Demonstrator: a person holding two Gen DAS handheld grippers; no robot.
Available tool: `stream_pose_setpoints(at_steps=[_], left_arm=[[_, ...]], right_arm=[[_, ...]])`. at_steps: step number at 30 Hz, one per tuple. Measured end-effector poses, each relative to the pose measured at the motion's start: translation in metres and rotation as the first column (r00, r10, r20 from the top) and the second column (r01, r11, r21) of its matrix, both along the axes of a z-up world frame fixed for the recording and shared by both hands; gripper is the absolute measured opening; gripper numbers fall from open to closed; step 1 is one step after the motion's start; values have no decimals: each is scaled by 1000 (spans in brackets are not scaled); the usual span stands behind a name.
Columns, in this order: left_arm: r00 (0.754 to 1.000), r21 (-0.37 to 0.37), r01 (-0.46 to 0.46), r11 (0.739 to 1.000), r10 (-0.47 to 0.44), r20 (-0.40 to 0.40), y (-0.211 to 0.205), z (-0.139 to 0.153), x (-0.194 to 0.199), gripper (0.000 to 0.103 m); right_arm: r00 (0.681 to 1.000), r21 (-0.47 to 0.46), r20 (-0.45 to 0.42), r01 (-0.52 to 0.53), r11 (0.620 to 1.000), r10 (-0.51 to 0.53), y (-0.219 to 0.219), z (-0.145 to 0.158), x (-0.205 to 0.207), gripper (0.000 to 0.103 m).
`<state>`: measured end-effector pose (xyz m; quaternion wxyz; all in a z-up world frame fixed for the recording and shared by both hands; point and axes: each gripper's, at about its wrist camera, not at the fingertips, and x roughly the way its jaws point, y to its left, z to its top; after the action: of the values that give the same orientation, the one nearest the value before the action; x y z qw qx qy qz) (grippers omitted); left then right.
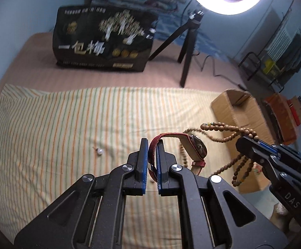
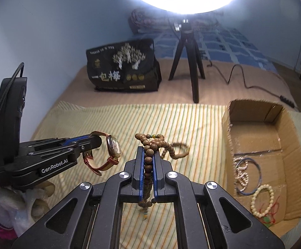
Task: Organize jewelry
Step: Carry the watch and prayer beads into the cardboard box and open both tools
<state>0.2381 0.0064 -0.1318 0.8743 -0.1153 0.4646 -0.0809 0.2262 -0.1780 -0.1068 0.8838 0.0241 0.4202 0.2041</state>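
My left gripper (image 1: 152,143) is shut on the red strap of a wristwatch (image 1: 194,147) and holds it above the striped cloth (image 1: 67,128); it also shows in the right wrist view (image 2: 96,140) with the watch (image 2: 113,145) hanging from it. My right gripper (image 2: 148,150) is shut on a string of brown wooden beads (image 2: 152,143), which dangle above the cloth; in the left wrist view it (image 1: 241,143) sits at the right with the beads (image 1: 223,130). An open cardboard box (image 2: 254,128) to the right holds a pearl bracelet (image 2: 262,199), a blue bangle (image 2: 250,174) and other pieces.
A small pearl earring (image 1: 99,151) lies on the cloth at the left. A black printed bag (image 1: 102,41) and a ring light on a tripod (image 1: 187,47) stand at the back of the bed. A cable (image 2: 244,78) runs along the back right.
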Motion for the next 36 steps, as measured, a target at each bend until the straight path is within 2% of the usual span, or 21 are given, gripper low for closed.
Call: stream_pose_setpoints(at_steps=[10,15,19,24,36], left_arm=[[994,-44,45,998,-40,101,-26,47,-13,5],[989,-55,82,995,-75,124,-48,58,-16,5],[985,-50,114,992,-106,137,-69,61,-19,5],[979,-46,155,987,-147,142,-95,61,-18,5],[965,-35,233,972,-226,135,-148,52,-18,5]], right_arm=[[991,77,114,59,995,-68,-42,48,-15,5],[982,162,152,91,983,-116,-71,71,-19,5],[969,182,194,118,976,-153,-90,86,-24,5],[958,208,205,158,965,-201,-113,90,-23,5],[942,173,195,242,955,-274,-154,76,-6,5]])
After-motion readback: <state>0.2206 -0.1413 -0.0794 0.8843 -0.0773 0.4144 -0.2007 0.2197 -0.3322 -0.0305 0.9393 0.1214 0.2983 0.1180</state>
